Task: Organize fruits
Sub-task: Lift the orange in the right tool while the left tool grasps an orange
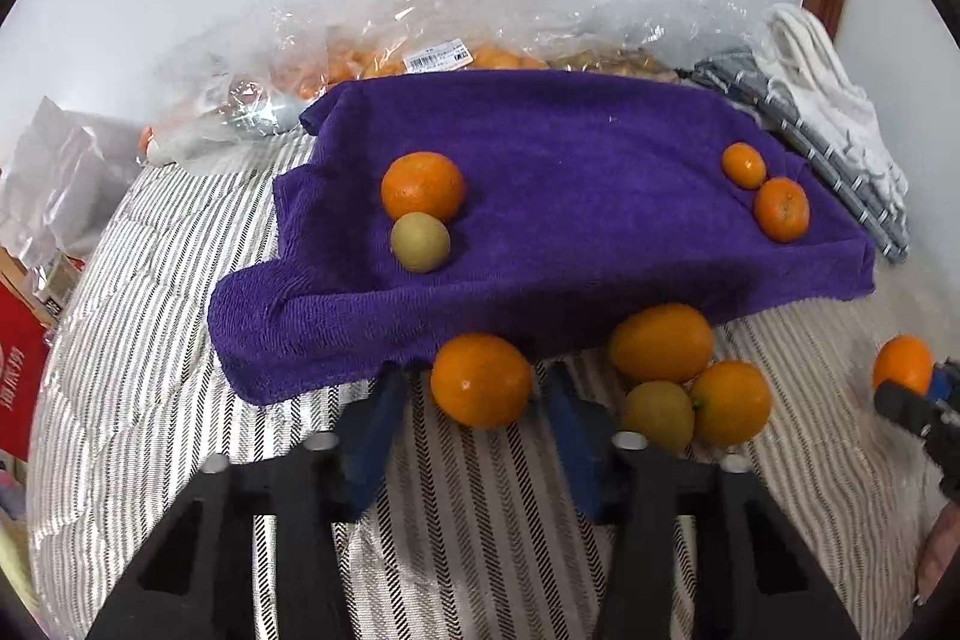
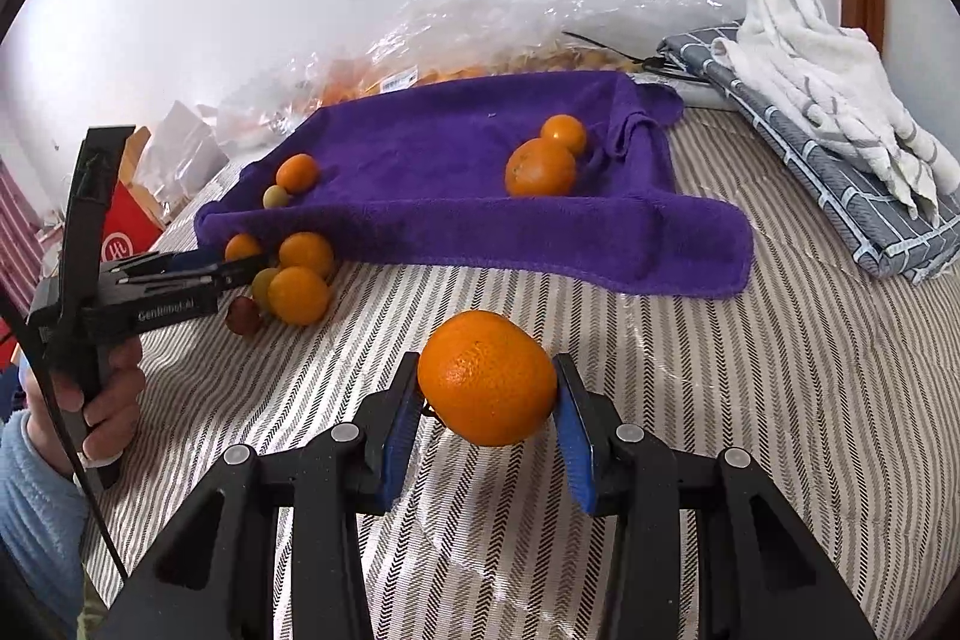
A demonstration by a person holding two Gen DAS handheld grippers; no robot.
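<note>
A smooth round orange [image 1: 481, 379] is clamped between the narrowed blue pads of the left tool [image 1: 474, 394], just at the near edge of the plush purple towel [image 1: 540, 196]. A pebbly orange [image 2: 487, 377] is gripped crosswise by the right tool [image 2: 487, 394], over the striped cover well short of that towel. On the towel, 2 fruit pairs are lying apart; 3 more are clustered at its near edge.

Striped bedcover [image 2: 750, 400] under purple towel [image 2: 480, 220], loose oranges [image 2: 300, 295].
</note>
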